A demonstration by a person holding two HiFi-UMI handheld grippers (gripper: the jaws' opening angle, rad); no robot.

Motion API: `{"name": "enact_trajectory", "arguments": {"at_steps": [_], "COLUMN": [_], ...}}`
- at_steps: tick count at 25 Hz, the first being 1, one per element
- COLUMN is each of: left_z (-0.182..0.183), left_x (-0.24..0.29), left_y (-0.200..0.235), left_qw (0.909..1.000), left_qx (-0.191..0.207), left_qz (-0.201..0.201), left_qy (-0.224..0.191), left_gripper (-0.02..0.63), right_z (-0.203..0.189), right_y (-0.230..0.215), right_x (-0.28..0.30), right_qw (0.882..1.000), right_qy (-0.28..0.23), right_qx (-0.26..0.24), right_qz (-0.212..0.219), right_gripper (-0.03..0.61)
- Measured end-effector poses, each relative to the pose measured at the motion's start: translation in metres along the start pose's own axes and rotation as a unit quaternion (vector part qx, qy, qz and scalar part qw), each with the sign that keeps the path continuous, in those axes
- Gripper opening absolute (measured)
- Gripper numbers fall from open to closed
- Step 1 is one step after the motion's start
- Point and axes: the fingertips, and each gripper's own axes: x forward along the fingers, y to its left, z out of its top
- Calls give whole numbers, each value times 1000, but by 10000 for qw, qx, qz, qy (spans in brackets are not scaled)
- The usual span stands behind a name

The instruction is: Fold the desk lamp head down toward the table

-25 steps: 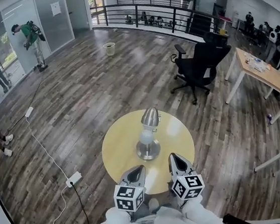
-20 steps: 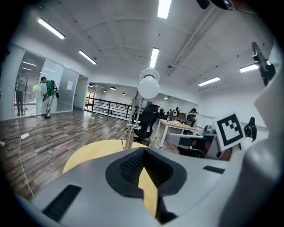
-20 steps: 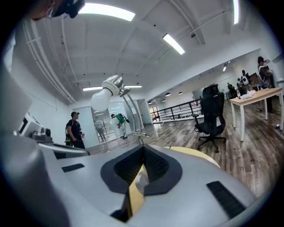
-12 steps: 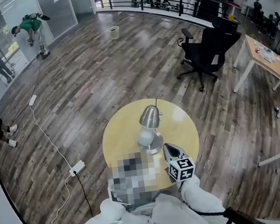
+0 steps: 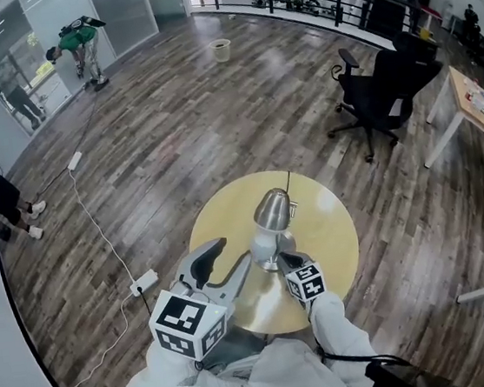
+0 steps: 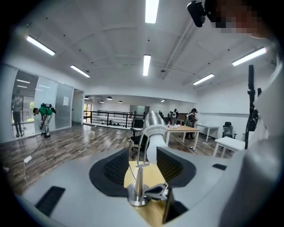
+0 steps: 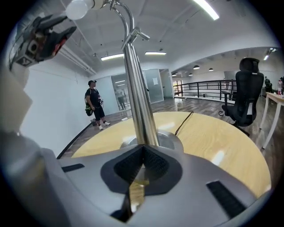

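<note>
The desk lamp stands upright in the middle of the round yellow table (image 5: 329,221). Its silver head (image 5: 272,208) and white bulb hang over the round metal base (image 5: 266,262). My left gripper (image 5: 225,266) is raised at the lamp's near left; its jaws are opening with nothing between them. In the left gripper view the lamp head (image 6: 153,124) and stem (image 6: 140,175) show beyond the left gripper (image 6: 143,153). My right gripper (image 5: 291,263) sits low by the base, shut and empty. In the right gripper view the stem (image 7: 137,97) rises just past the right gripper (image 7: 143,149).
The lamp's black cord (image 5: 288,179) runs over the table's far edge. A black office chair (image 5: 385,93) and a wooden desk (image 5: 481,111) stand at the far right. A power strip (image 5: 144,283) and cable lie on the floor at the left. People stand far left.
My left gripper has risen beside the lamp and its jaws have gone from shut to apart. The right gripper has sunk and moved in toward the lamp's base.
</note>
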Motion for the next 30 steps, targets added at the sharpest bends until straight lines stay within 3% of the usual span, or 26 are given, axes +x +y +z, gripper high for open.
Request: {"name": "enact_trajectory", "arguments": {"at_steps": [5, 14, 18, 23, 30], "left_z": [49, 77, 76, 71, 36], "left_x": [19, 54, 60, 52, 26], "left_y": [-20, -32, -35, -35, -39], "left_qw": [9987, 9978, 9960, 9959, 9916], "left_qx": [-200, 490, 465, 329, 452], "left_qz": [-468, -403, -550, -598, -692], "left_qy": [-59, 199, 520, 596, 992], "left_gripper": [219, 223, 221, 219, 219], "right_z": [-20, -22, -22, -22, -21], "right_y": [-7, -2, -3, -2, -3], "right_x": [8, 9, 7, 9, 10], "right_qw": [9993, 9989, 9990, 9990, 9990], "right_qy": [348, 465, 423, 431, 388], "right_qx": [3, 48, 115, 117, 185], "right_qz": [-144, -10, -41, -43, -86], "right_gripper": [12, 14, 12, 12, 14]}}
